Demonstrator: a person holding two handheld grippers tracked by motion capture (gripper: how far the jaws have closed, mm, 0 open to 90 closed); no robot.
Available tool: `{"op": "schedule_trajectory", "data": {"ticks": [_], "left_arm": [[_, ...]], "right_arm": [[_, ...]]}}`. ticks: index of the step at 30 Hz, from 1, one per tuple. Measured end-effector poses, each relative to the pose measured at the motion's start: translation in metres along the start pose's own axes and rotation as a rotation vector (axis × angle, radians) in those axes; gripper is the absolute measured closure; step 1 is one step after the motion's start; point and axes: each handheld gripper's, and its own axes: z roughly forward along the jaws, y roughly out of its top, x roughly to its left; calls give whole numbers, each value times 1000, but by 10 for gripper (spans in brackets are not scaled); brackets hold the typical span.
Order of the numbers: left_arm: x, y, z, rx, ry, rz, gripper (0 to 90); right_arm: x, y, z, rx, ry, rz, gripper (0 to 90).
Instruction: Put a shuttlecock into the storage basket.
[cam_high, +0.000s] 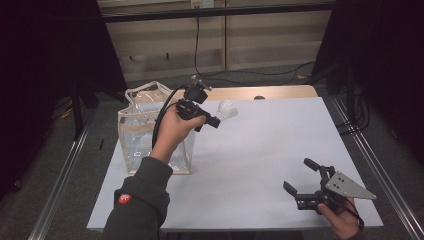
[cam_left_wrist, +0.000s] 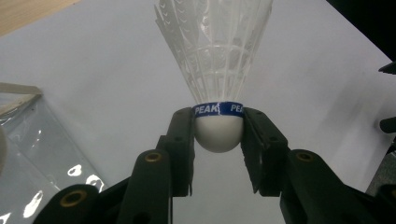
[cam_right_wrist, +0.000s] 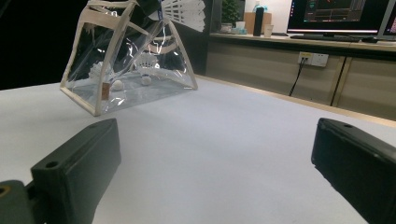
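A white feather shuttlecock (cam_left_wrist: 215, 56) with a blue band around its round cork is clamped at the cork by my left gripper (cam_left_wrist: 218, 135). In the high view my left gripper (cam_high: 215, 119) hangs in the air just right of a clear plastic bag (cam_high: 140, 125), and the shuttlecock (cam_high: 227, 109) points away to the right. The bag (cam_right_wrist: 126, 60) stands open-topped on the table's left side with several shuttlecocks (cam_right_wrist: 147, 63) inside. My right gripper (cam_high: 298, 175) rests low near the front right corner, jaws wide open and empty (cam_right_wrist: 215, 158).
The white table top (cam_high: 270, 145) spreads between the bag and my right gripper. A wooden strip (cam_high: 280, 92) runs along its far edge with a small dark object (cam_high: 258, 97) on it. Metal rails flank the table. Cables lie on the floor behind.
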Motion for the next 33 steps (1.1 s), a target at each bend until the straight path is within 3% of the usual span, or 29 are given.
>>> {"op": "schedule_trajectory", "data": {"ticks": [33], "left_arm": [[11,-1,-32,-3,29,-35,655]], "right_arm": [[0,0,0,0,-1,-1,11]]}}
